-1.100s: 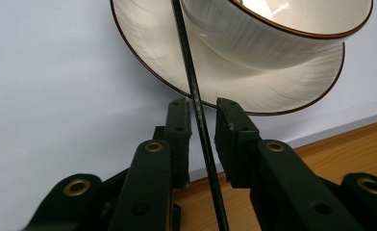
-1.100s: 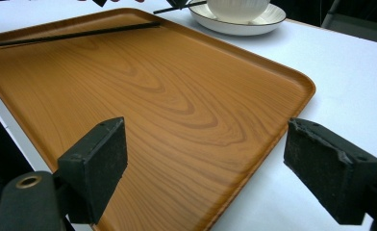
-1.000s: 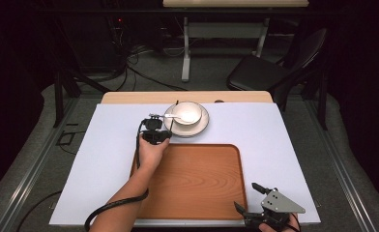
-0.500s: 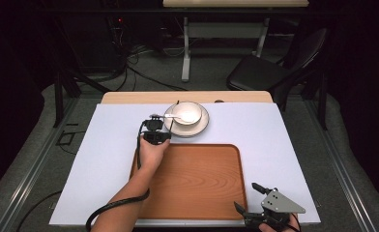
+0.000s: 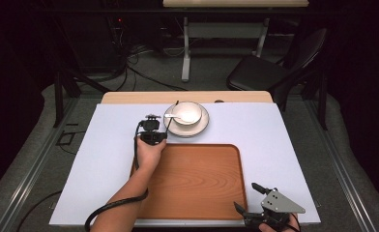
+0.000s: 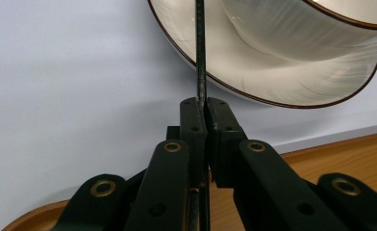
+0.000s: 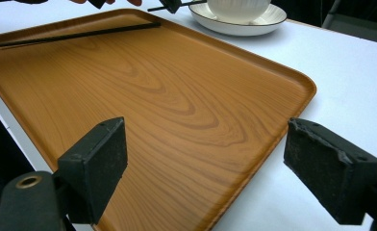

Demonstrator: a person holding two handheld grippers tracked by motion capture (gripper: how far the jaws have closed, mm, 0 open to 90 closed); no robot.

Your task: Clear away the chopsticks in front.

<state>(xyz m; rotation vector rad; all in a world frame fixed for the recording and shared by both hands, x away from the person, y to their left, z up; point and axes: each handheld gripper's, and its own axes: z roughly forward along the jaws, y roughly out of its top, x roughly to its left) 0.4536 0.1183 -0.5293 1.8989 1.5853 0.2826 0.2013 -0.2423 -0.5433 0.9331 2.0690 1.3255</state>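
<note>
left tongs (image 6: 203, 125) | clamp thin black chopstick (image 6: 199, 53) | upright, beside plate (image 6: 292, 82)

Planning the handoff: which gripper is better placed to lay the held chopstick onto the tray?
Left. The left gripper is shut on the chopstick beside the plate, at the tray edge. The right gripper waits open at the tray's near corner.

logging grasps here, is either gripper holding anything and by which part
The left gripper pinches a thin black chopstick near its lower end, the stick crossing the white plate's rim. The right gripper is open, holding nothing.
</note>
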